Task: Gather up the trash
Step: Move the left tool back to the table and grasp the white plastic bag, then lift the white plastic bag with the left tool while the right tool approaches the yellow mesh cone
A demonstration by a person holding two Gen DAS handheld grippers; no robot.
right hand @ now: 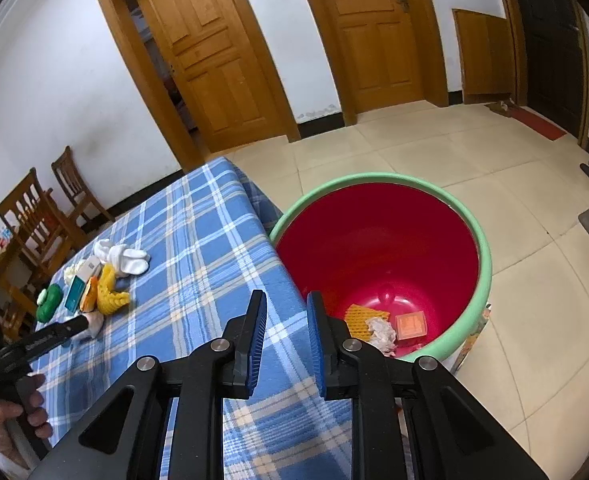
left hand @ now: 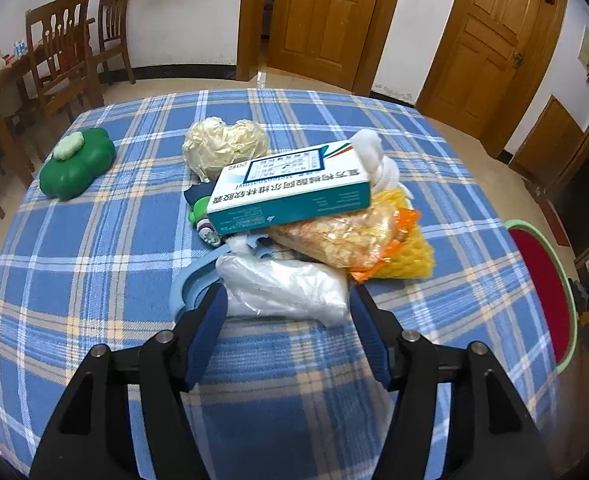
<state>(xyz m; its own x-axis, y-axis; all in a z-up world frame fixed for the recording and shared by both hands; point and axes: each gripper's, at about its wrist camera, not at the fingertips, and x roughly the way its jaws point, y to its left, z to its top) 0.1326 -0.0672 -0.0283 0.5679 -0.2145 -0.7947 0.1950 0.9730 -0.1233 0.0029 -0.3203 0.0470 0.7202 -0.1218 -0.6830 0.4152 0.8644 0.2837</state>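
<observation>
A heap of trash lies on the blue plaid table (left hand: 94,240). Nearest me is a clear plastic bag (left hand: 290,288). Behind it are an orange snack bag (left hand: 346,240), a teal-and-white medicine box (left hand: 290,192), a cream crumpled wad (left hand: 224,146) and white socks (left hand: 378,156). My left gripper (left hand: 288,306) is open, its blue pads on either side of the plastic bag. My right gripper (right hand: 286,326) is open and empty, over the table's edge beside the red bin with a green rim (right hand: 378,248), which holds some trash.
A green clover-shaped box (left hand: 76,166) sits at the table's left. A blue ring-shaped object (left hand: 190,284) lies under the heap. Wooden chairs (left hand: 66,48) stand beyond the table. The left gripper and the hand holding it show in the right wrist view (right hand: 34,344).
</observation>
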